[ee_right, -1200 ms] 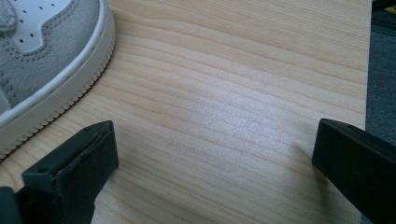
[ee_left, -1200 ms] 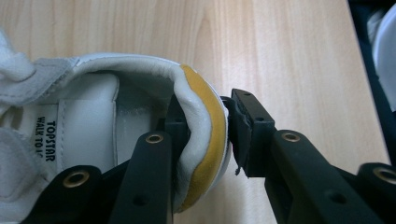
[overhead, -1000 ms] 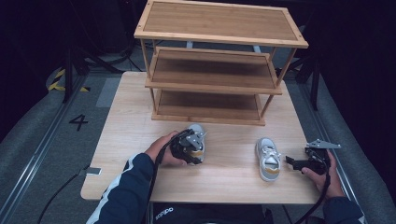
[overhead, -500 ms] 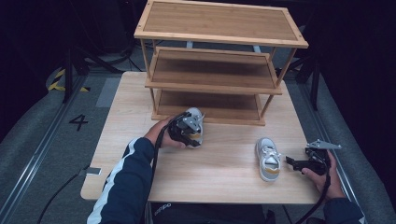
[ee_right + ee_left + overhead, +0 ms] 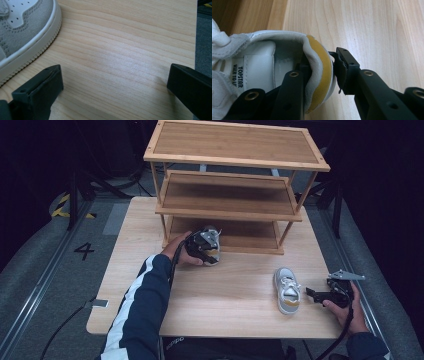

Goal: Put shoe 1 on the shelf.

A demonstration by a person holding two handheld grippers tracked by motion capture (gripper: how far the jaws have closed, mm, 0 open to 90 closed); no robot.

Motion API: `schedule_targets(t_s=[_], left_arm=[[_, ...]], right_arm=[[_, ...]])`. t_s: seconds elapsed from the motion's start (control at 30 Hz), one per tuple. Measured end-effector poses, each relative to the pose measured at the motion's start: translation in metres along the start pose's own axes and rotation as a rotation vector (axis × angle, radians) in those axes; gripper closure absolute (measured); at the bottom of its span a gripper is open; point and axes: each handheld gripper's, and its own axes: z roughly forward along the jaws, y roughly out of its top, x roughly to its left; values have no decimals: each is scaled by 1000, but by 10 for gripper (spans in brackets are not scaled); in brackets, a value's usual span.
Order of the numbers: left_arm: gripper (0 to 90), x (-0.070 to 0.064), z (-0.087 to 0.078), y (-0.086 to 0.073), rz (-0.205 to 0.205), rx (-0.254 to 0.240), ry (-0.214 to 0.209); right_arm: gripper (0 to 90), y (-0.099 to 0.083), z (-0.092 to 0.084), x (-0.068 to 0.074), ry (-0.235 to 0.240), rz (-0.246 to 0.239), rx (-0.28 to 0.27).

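Here the left gripper (image 5: 207,251) clamps a shoe's (image 5: 212,240) heel before the shelf (image 5: 227,210); right gripper (image 5: 314,293) fingers gape.

Your left gripper (image 5: 209,251) is clamped, arm stretched far forward; your right gripper (image 5: 314,295) rests low near you, jaws spread wide apart

High view looks down from above on the table (image 5: 235,295) — both gripper views skim it close.
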Motion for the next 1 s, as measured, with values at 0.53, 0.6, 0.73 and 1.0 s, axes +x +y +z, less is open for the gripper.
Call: schedule_targets(t_s=[0.53, 0.6, 0.73, 1.0], left_arm=[[450, -19, -15, -14, -96, -158, 193], [404, -26, -22, -18, -138, -207, 238], [297, -42, -24, -22, -198, -247, 329], [179, -59, -8, -40, -332, -268, 367]], right_arm=[[6, 0, 0, 0, 3, -4, 3], [6, 0, -1, 1, 3, -2, 3], [5, 0, -1, 1, 3, -2, 2], [6, 0, -1, 1, 3, -2, 3]])
